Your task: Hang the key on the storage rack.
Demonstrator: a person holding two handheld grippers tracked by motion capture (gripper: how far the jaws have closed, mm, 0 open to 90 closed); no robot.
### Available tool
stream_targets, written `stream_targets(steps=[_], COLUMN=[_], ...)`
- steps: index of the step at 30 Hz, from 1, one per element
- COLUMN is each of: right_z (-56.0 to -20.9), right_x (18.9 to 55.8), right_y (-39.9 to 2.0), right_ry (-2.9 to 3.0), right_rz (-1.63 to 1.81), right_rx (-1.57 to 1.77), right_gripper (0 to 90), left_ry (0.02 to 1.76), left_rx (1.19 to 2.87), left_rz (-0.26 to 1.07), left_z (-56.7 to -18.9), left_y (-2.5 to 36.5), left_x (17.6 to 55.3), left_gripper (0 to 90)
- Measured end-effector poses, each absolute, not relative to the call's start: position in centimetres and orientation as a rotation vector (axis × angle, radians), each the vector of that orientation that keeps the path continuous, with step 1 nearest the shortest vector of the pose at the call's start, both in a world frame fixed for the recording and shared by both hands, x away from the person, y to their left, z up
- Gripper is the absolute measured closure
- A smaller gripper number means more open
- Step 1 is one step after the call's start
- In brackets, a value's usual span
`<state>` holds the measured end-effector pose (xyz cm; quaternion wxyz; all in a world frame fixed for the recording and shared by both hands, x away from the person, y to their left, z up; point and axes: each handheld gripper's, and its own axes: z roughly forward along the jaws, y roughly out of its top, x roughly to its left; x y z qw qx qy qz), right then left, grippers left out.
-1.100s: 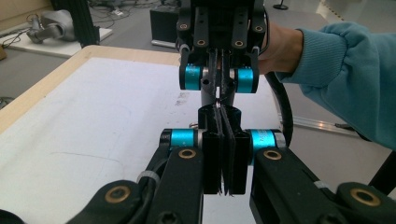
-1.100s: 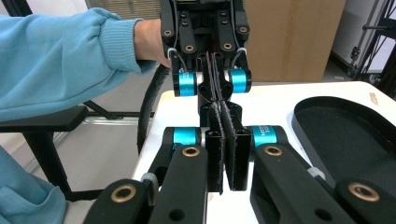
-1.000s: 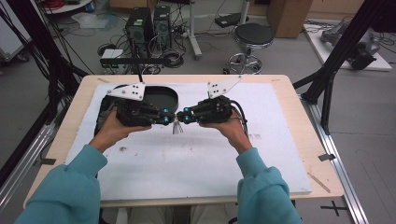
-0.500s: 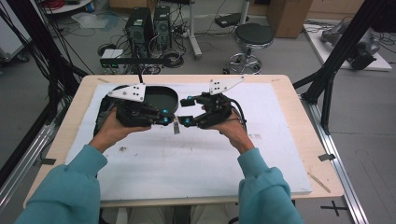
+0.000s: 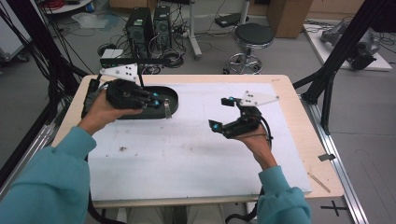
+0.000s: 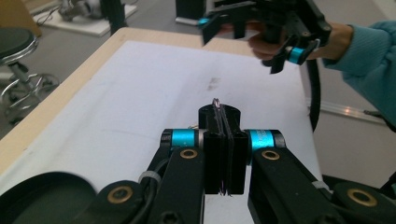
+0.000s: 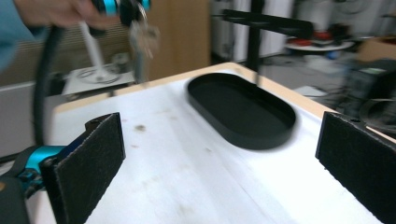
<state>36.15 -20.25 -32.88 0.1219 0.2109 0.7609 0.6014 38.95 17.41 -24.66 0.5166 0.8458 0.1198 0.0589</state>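
two grippers: left gripper clamps keys, right gripper open

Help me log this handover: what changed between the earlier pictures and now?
The right gripper let go of the keys; its jaws have just been opening, nothing between them, and it drew away to the right. The left gripper carried the keys over the black tray, jaws staying shut on them. The tray stayed put.

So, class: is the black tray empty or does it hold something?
Empty. The right gripper view shows the tray with a bare floor; the keys hang from the left gripper above it.
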Motion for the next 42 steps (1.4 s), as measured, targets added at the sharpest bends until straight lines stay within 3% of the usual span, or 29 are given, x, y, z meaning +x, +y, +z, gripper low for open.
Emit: stream_targets(steps=[13, 33, 42], right_z=[-38.4, -44.3, -44.8], right_x=[32.7, 31.6, 31.3], right_y=[-27.3, -30.5, -30.9], right_ry=[1.909, 1.75, 1.715], right_rz=[1.651, 1.622, 1.62], right_rx=[0.892, 1.037, 1.02], right_gripper=[0.4, 0.5, 0.4], left_ry=[0.407, 0.613, 0.664], left_rx=[2.119, 2.257, 2.285], left_rz=[0.238, 0.301, 0.313], left_z=[-21.8, -22.4, -23.3], left_y=[21.2, 21.8, 21.8], left_x=[43.3, 50.3, 51.7], left_gripper=[88.3, 88.3, 88.2])
